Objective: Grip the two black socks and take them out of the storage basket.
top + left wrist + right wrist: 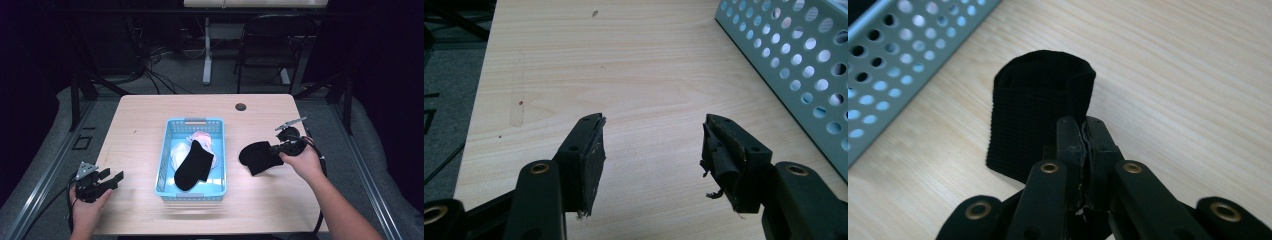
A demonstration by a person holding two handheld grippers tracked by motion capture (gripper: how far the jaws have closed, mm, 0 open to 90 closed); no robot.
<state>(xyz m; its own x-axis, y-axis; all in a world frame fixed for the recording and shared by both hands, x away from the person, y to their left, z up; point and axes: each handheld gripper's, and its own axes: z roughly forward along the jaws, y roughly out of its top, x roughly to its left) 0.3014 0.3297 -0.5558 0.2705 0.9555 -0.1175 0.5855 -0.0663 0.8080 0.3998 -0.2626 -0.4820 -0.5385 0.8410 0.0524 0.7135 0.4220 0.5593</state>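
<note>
R gripper (pixel 1083 131) pinches black sock (pixel 1030 115), at 3 o'clock of basket (pixel 165 150); L gripper (pixel 651 145) spread, empty. Keep pinch firm, lay sock flat w/o bunching.

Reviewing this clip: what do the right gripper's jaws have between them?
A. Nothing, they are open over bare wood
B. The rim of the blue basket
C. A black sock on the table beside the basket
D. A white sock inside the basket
C: the right gripper has its jaws pressed together on an edge of the black sock, which lies on the table right of the blue basket.
</note>
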